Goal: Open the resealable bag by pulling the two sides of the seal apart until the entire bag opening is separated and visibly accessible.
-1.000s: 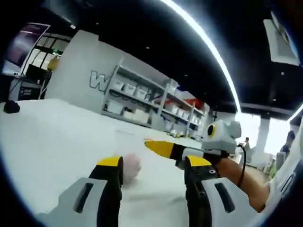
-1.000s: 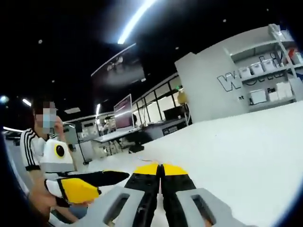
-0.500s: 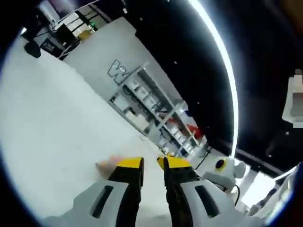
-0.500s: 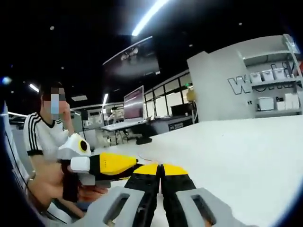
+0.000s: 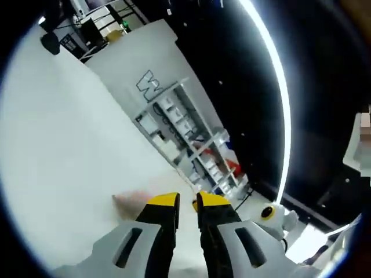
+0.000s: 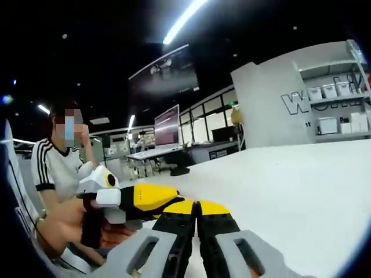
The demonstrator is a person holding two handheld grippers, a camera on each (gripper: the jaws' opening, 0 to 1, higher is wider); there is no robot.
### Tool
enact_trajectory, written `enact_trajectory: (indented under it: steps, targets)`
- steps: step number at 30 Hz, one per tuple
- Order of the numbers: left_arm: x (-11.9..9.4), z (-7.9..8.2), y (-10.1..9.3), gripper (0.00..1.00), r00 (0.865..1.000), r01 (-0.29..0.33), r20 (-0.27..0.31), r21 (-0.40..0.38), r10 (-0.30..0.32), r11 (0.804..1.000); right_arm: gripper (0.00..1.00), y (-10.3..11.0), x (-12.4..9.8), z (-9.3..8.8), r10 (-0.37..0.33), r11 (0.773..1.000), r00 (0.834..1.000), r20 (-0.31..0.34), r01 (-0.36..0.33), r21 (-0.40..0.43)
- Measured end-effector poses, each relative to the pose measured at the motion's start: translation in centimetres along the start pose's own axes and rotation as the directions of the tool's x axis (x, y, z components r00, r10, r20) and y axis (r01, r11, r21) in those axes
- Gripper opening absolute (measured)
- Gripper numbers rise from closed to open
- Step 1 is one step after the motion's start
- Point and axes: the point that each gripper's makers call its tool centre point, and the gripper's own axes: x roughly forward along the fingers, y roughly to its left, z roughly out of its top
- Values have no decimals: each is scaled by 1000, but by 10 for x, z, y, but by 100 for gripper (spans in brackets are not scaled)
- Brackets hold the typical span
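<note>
1. The white table [image 5: 64,145] takes up the whole left half of your left gripper view, tilted so its far edge runs from upper left down to the centre; in the right gripper view it spreads across the lower right [image 6: 301,191].
2. The grey shelving [image 5: 185,136] with white boxes runs diagonally through the centre of your left gripper view, below a wall with large lettering.
3. Your right gripper [image 6: 197,204] rises from the bottom centre of its own view, yellow tips pressed together with no gap; whether the bag's film sits between them, you cannot tell.
4. Your left gripper [image 5: 186,200] stands at bottom centre of its view, jaws nearly shut with a narrow slit between the tips. In the right gripper view its yellow tip reaches in from the lower left, just beside the right tips.
5. The resealable bag [image 5: 130,200] shows as a faint pinkish blur on the table just left of your left jaw tips; its long axis and facing are too blurred to tell.
</note>
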Motion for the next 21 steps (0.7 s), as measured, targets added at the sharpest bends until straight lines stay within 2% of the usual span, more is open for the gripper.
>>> enact_trajectory:
  steps: [7, 16, 20, 21]
  targets:
    - [0, 0, 0, 13, 1000, 0, 0, -30, 0, 1000, 0, 8, -4, -6, -12, 995, 999, -35, 9, -102]
    - [-10, 0, 4, 12, 1000, -21, -16, -72, 20, 997, 0, 31, -6, -18, 26, 981, 994, -107, -46, -190]
    - [-16, -4, 1, 2, 999, -26, -27, -84, 23, 996, 0, 37, -4, -25, 47, 976, 989, -140, -76, -204]
    - [-19, -5, 0, 2, 999, -27, -31, -84, 24, 996, 0, 38, -4, -26, 54, 976, 987, -149, -83, -202]
